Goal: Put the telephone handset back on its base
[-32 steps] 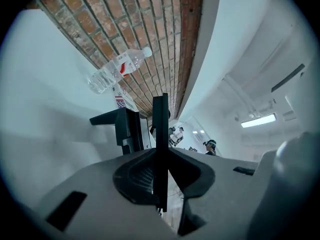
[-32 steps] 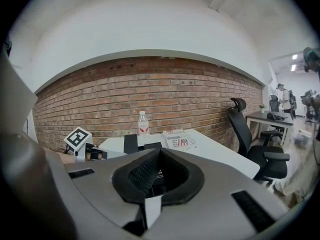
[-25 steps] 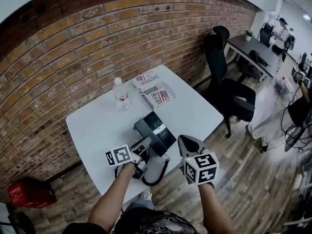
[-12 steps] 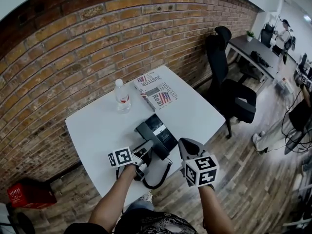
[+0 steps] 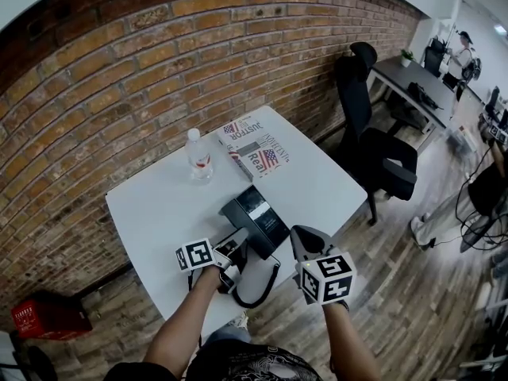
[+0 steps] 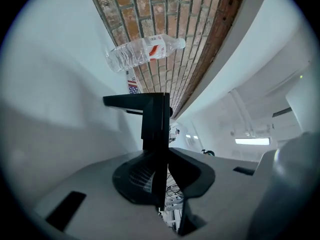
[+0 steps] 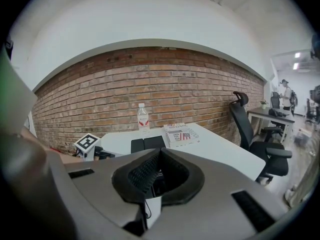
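Note:
The black telephone base (image 5: 255, 215) lies on the white table (image 5: 159, 205), near its front edge. My left gripper (image 5: 230, 257) hovers just in front of the base, rolled on its side and shut on the black handset (image 6: 155, 124). The handset (image 5: 240, 243) runs level above the table with one end bent down. Its dark cord (image 5: 258, 290) loops over the table's front edge. My right gripper (image 5: 305, 238) hangs to the right of the base, jaws together and holding nothing. In the right gripper view the base (image 7: 147, 144) lies straight ahead.
A water bottle (image 5: 196, 155) and a stack of printed books (image 5: 255, 151) stand farther back by the brick wall. A black office chair (image 5: 373, 137) is at the table's right, with another desk (image 5: 413, 78) beyond. A red box (image 5: 48, 314) sits on the floor at left.

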